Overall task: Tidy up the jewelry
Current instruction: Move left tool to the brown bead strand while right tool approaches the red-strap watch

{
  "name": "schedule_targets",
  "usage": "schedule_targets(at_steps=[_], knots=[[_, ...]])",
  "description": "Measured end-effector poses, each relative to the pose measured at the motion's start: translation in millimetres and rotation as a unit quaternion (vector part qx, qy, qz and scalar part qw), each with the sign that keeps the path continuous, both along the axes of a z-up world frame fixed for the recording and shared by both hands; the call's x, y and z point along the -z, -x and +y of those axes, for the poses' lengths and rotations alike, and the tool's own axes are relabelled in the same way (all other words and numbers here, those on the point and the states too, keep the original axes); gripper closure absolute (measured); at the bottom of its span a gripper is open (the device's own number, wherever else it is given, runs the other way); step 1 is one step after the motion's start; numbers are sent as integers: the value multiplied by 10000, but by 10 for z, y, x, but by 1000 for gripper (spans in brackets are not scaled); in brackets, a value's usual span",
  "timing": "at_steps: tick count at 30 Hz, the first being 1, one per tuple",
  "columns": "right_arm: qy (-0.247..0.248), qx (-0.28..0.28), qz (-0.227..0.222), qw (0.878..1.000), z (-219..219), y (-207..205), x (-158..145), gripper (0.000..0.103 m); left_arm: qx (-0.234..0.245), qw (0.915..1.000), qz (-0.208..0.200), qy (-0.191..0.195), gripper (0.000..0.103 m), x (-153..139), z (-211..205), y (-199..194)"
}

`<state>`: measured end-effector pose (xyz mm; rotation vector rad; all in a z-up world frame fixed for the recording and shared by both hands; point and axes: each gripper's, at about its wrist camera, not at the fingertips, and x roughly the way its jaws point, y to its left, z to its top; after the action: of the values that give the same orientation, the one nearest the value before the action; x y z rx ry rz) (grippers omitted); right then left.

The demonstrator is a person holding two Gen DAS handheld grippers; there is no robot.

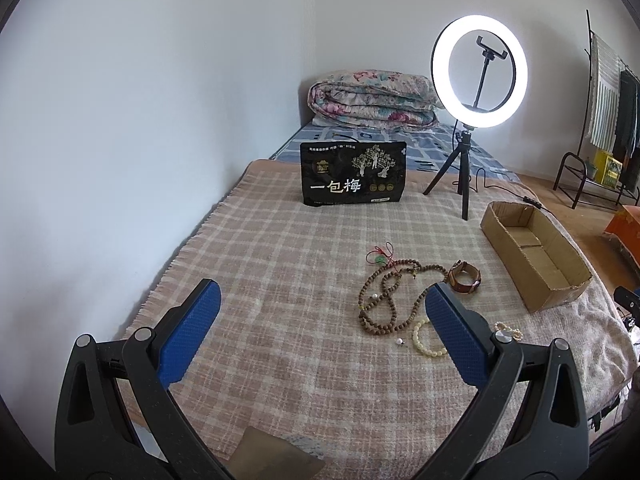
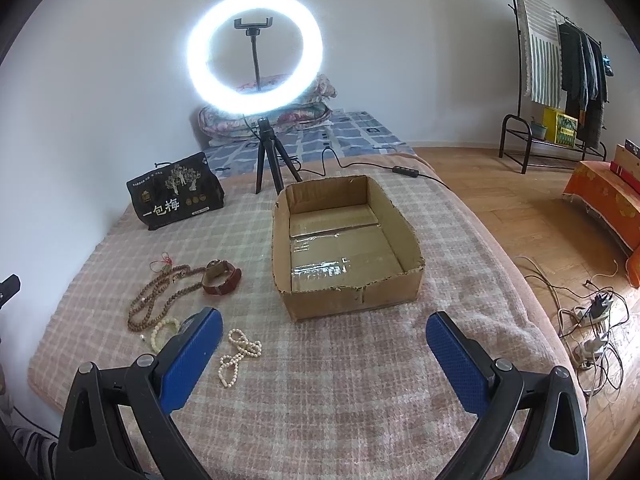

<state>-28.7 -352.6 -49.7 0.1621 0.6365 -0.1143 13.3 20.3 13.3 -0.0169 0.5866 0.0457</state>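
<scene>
Jewelry lies loose on the checked blanket [image 1: 280, 280]. A long brown bead necklace [image 1: 384, 300] [image 2: 160, 296] is tangled beside a red cord with a green charm [image 1: 380, 258]. A brown leather watch [image 1: 464, 278] [image 2: 222, 276] sits to its right. A cream bead bracelet [image 1: 426, 340] [image 2: 160, 334] and a white pearl strand [image 2: 238, 350] [image 1: 508, 330] lie nearer. An open cardboard box [image 2: 348, 300] [image 1: 536, 256] holds nothing. My left gripper [image 1: 322, 312] is open above the blanket, left of the jewelry. My right gripper [image 2: 324, 330] is open in front of the box.
A lit ring light on a black tripod [image 1: 478, 64] [image 2: 256, 48] stands at the back, its cable trailing on the bed. A black snack bag [image 1: 354, 174] [image 2: 176, 190] stands upright. Folded quilt [image 1: 372, 98] behind. Clothes rack [image 2: 560, 60] and floor cables [image 2: 592, 320] at right.
</scene>
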Motion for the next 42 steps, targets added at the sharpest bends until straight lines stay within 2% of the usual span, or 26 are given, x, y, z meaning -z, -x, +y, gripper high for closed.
schedule_targets(at_steps=[9, 18, 20, 22, 24, 26, 28, 33, 35, 39, 42], knots=[[148, -426, 23, 9990, 126, -265, 17, 0, 100, 9989, 450, 15, 0, 274, 179, -299], [236, -847, 89, 9961, 311, -522, 60, 0, 399, 9935, 917, 536, 1, 564, 273, -581], [222, -934, 123, 9953, 350, -559, 77, 0, 441, 9911, 1056, 672, 7, 644, 280, -637], [244, -1036, 150, 9942, 400, -608, 100, 0, 512, 9872, 1252, 843, 21, 720, 281, -696], [255, -1106, 183, 9934, 440, -661, 118, 0, 644, 9813, 1480, 1049, 30, 808, 263, -762], [205, -1222, 223, 9920, 485, -721, 132, 1, 739, 9764, 1639, 1199, 31, 890, 227, -818], [173, -1342, 275, 9904, 548, -792, 142, 4, 817, 9733, 1762, 1221, 39, 956, 160, -877], [187, -1667, 376, 9851, 750, -998, 176, 4, 967, 9655, 2056, 1269, 41, 1144, -8, -1050], [161, -1808, 462, 9823, 850, -1117, 220, 5, 983, 9628, 2172, 1272, 46, 1226, -58, -1128], [216, -2108, 730, 9746, 1065, -1364, 353, 15, 986, 9561, 2352, 1443, 50, 1357, -110, -1243], [217, -2202, 949, 9706, 1170, -1546, 456, 15, 968, 9555, 2375, 1457, 50, 1403, -133, -1295]])
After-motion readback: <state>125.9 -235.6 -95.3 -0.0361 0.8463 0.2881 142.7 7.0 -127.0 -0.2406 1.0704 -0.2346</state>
